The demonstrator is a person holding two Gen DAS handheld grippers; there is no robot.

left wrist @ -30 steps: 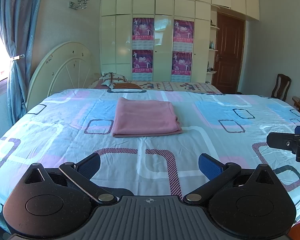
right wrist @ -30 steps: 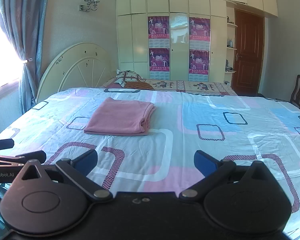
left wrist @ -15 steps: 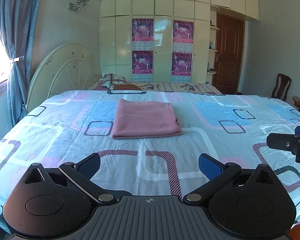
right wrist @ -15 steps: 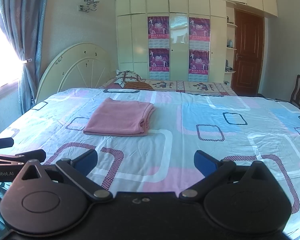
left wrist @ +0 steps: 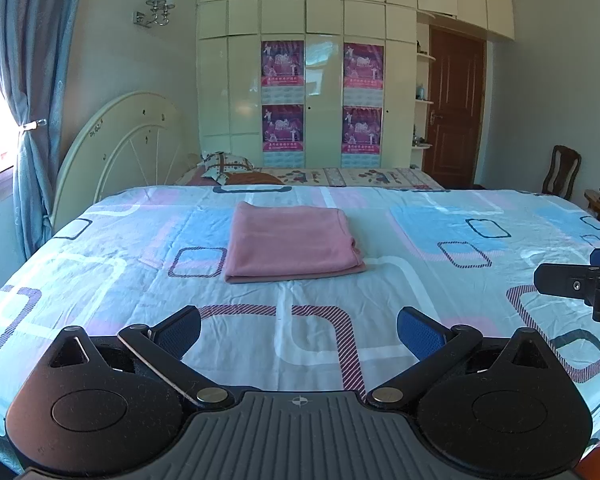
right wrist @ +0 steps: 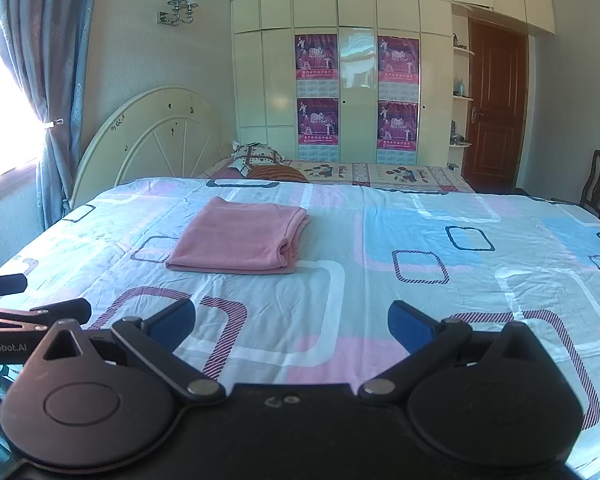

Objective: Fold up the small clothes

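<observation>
A pink garment (left wrist: 290, 242) lies folded into a neat rectangle on the bed, ahead of both grippers; it also shows in the right wrist view (right wrist: 240, 238). My left gripper (left wrist: 299, 334) is open and empty, held above the near part of the bed, well short of the garment. My right gripper (right wrist: 292, 322) is open and empty too, to the right of the garment and apart from it. The right gripper's fingers (left wrist: 572, 284) show at the right edge of the left wrist view. The left gripper's fingers (right wrist: 32, 312) show at the left edge of the right wrist view.
The bed sheet (left wrist: 440, 240) is light blue and pink with rounded squares. A cream headboard (left wrist: 120, 148) stands at the left, with pillows (left wrist: 228, 164) behind the bed. A wardrobe (left wrist: 324, 80), a brown door (left wrist: 454, 108) and a wooden chair (left wrist: 562, 172) stand beyond.
Nothing has visibly moved apart from a very slight shift of both views. The garment lies as before and both grippers stay open.
</observation>
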